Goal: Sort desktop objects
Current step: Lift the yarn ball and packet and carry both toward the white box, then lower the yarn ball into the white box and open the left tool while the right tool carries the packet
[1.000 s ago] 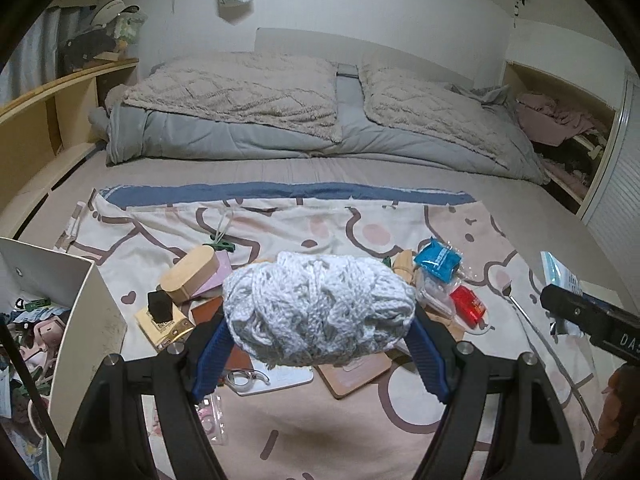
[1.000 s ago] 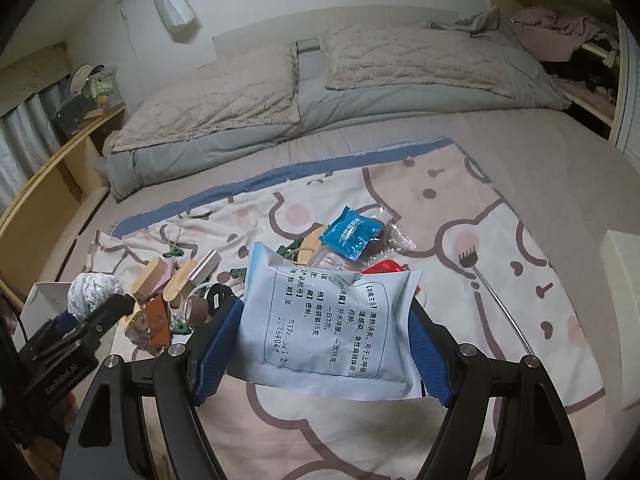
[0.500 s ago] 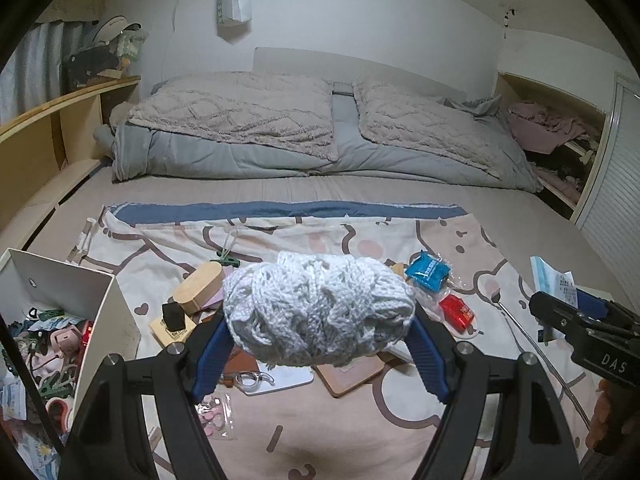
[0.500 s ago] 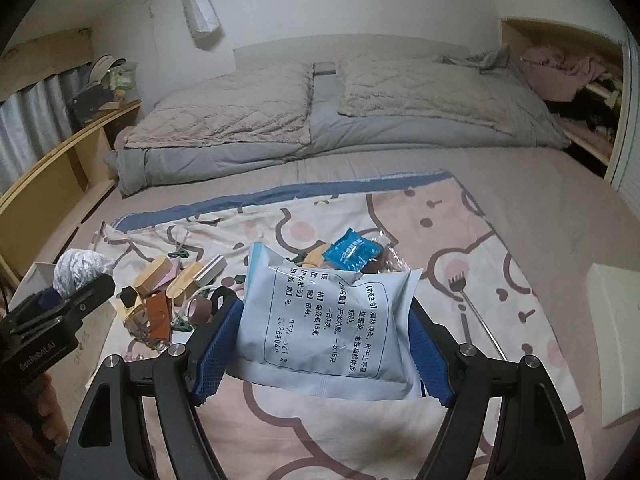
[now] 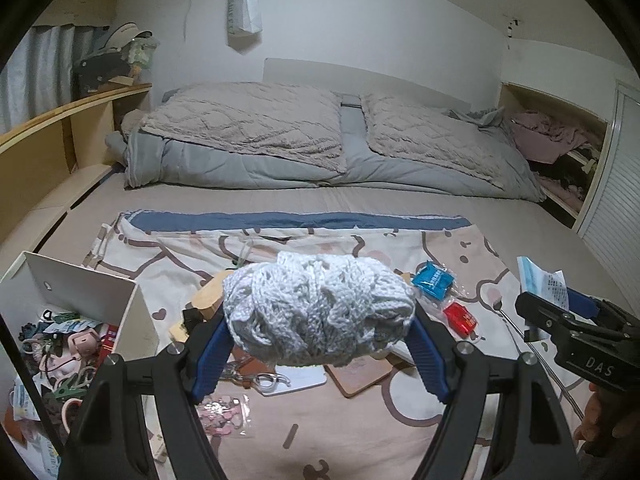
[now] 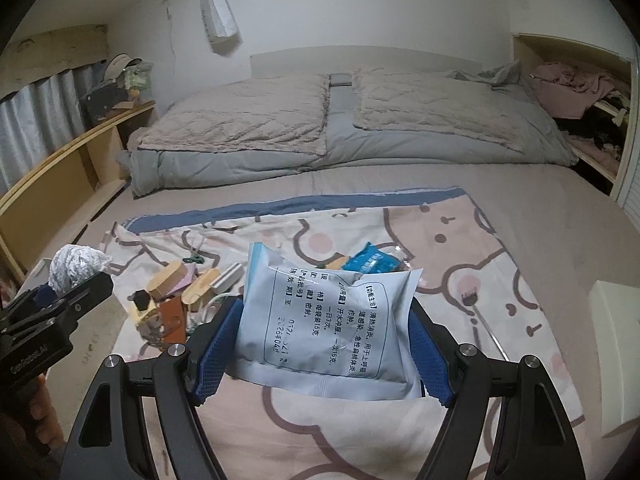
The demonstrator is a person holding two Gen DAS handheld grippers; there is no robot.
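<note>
My left gripper (image 5: 318, 340) is shut on a ball of white yarn (image 5: 318, 306), held up above the patterned cloth (image 5: 360, 432) on the bed. My right gripper (image 6: 324, 340) is shut on a pale blue printed sachet (image 6: 324, 320), its blue pads pressing both side edges. The right wrist view shows the left gripper (image 6: 60, 300) with the yarn (image 6: 76, 266) at the far left. In the left wrist view the right gripper (image 5: 560, 316) with the sachet (image 5: 542, 280) sits at the right edge. Loose items lie on the cloth: a blue packet (image 5: 434, 280), a red packet (image 5: 460, 318), wooden pieces (image 6: 172, 280).
A white box (image 5: 80, 292) holding several small items stands at the left of the cloth. A second white box (image 6: 616, 344) is at the right edge. A fork (image 6: 478, 312) lies on the cloth. Pillows and a wooden shelf (image 5: 48, 148) are at the back.
Both grippers have risen a little with their loads still held; the bed and cloth sit lower in both views, and the white box shows more fully at the left.
</note>
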